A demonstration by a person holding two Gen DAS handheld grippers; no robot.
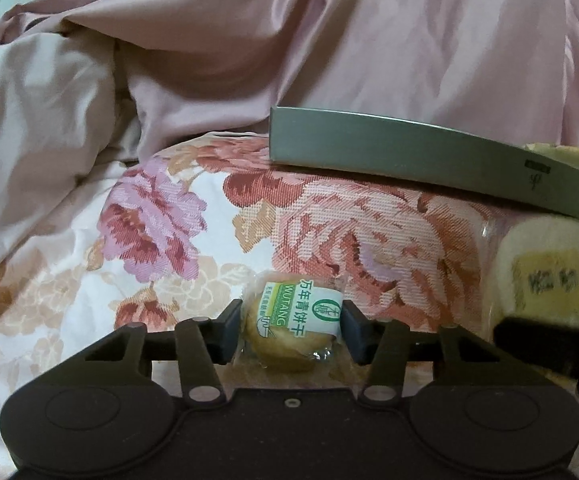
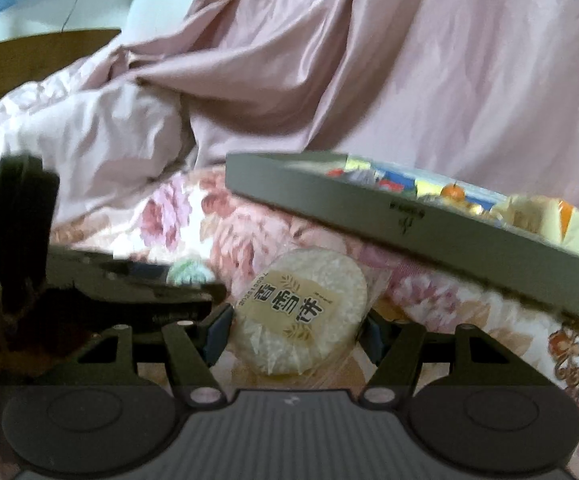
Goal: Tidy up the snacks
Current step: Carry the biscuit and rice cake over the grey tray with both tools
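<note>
On a floral bedspread (image 1: 161, 216), with pink bedding (image 1: 409, 40) heaped at the far side, each gripper has a wrapped snack between its fingers. The left gripper (image 1: 291, 330) straddles a small biscuit (image 1: 289, 328), round and tan in a clear wrapper with a green and white label. Its pads sit right at the wrapper's sides, but the frame does not settle whether they are pressing, so I cannot tell if it has a hold. The right gripper (image 2: 295, 326) straddles a rice cake (image 2: 301, 312), a pale, grainy disc in clear film with a tan label. Its fingers stand at or just off the edge of the cake, and here too I cannot tell whether the grip is made.

Both snacks lie on the bedspread at the near side, the cake to the right of the biscuit. In the left view the cake (image 1: 549, 276) shows at the right edge, above the dark blur of the other tool.

Beyond them, to the right, a grey tray (image 2: 329, 196) rests on the bed, tilted, its low wall towards the cameras. It already holds a jumble of bright packets (image 2: 389, 178) and a pale wrapped piece (image 2: 545, 220).

I judge the step to be the pick-up of these two loose snacks. Next each needs a firm pinch, a lift clear of the tray wall, and a release inside. The film looks slippery and the cake brittle, so a gentle squeeze would suit.
</note>
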